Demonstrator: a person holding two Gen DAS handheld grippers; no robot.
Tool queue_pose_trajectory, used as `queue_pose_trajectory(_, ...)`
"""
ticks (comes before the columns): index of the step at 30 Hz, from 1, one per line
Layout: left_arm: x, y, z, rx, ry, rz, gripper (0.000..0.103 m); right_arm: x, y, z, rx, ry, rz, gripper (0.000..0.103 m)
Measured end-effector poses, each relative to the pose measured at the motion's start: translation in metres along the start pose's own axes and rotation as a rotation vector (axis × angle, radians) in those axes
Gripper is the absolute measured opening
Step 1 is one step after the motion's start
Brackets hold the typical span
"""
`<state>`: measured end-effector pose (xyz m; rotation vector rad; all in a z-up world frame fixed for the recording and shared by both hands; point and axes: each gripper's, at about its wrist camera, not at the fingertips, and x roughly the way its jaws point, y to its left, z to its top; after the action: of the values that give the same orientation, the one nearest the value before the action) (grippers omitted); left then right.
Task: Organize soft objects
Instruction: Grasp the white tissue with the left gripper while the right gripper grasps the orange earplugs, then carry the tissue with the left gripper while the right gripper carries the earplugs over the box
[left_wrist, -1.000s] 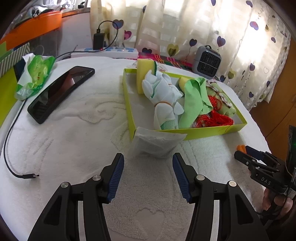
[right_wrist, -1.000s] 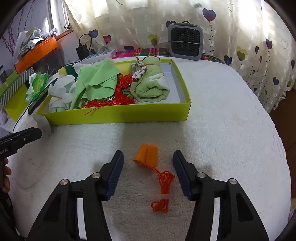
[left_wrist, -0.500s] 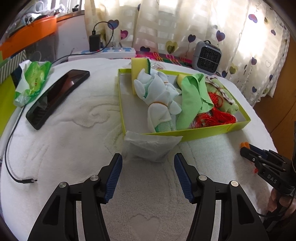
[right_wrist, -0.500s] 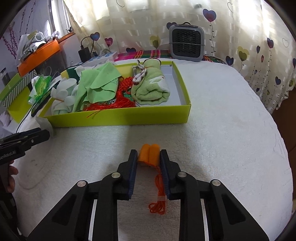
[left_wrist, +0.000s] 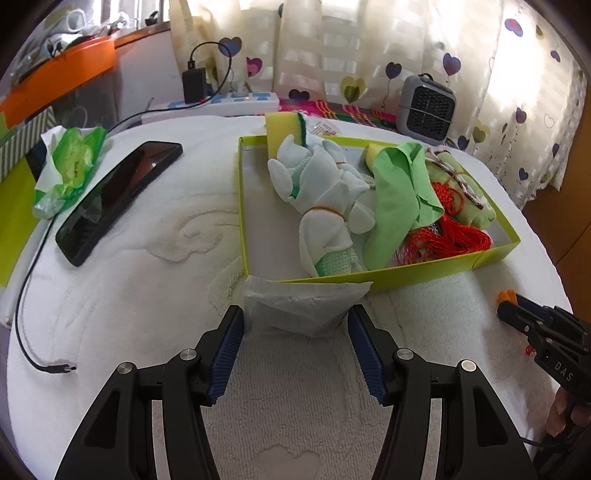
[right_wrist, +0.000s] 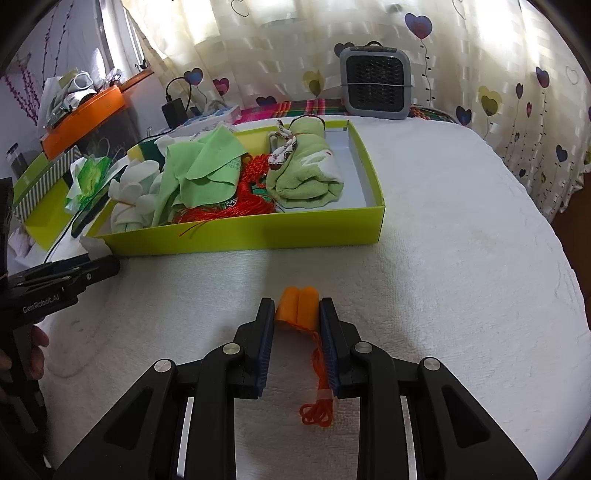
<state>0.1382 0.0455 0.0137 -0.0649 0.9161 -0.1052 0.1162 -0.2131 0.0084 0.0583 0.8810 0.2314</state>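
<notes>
**Now picking up the orange earplugs**

Right now my right gripper (right_wrist: 297, 325) has its jaws squeezed in on the two orange foam earplugs (right_wrist: 298, 302). The plugs sit side by side between my pads, and both pads press on them. Their orange cord (right_wrist: 318, 402) trails back under my jaws onto the white towel (right_wrist: 461, 295) that covers the desk. The plugs rest on the towel, just in front of the yellow-green box (right_wrist: 240, 232).

I think this step is the grab. Next I need to lift the plugs, carry them over the box wall and let go inside. The cord could drag or catch, so I should lift high enough.

My left gripper (left_wrist: 295, 332) has its jaws wide apart and holds nothing. A clear plastic bag (left_wrist: 303, 306) lies between the tips, leaning on the box corner, but my pads do not press on it. That one looks like the next grab.
</notes>
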Motion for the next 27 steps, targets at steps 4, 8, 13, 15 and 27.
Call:
queue_pose_trajectory(4, 0.0006, 0.0008, -0.0009, -0.008, -0.004, -0.001, 0.058, 0.0002, -0.0002, -0.0003, 0.006, 0.000, 0.007, 0.026)
queue_pose_trajectory(8, 0.0006, 0.0006, -0.0015, -0.006, -0.010, -0.006, 0.052, 0.0005, 0.0004, -0.0004, 0.004, 0.001, 0.006, 0.026)
queue_pose_trajectory(13, 0.0003, 0.0018, -0.0010, -0.013, -0.013, -0.003, 0.045, 0.0002, 0.0003, -0.0007, 0.005, 0.000, 0.005, 0.026)
queue_pose_trajectory(15, -0.0002, 0.0045, -0.0012, -0.023, -0.015, -0.009, 0.041, 0.0002, 0.0006, -0.0007, 0.004, 0.000, 0.005, 0.026)
queue_pose_trajectory(27, -0.0012, 0.0089, -0.0028, -0.031, -0.020, -0.008, 0.034, 0.0005, 0.0007, -0.0011, -0.002, 0.001, -0.002, 0.026)
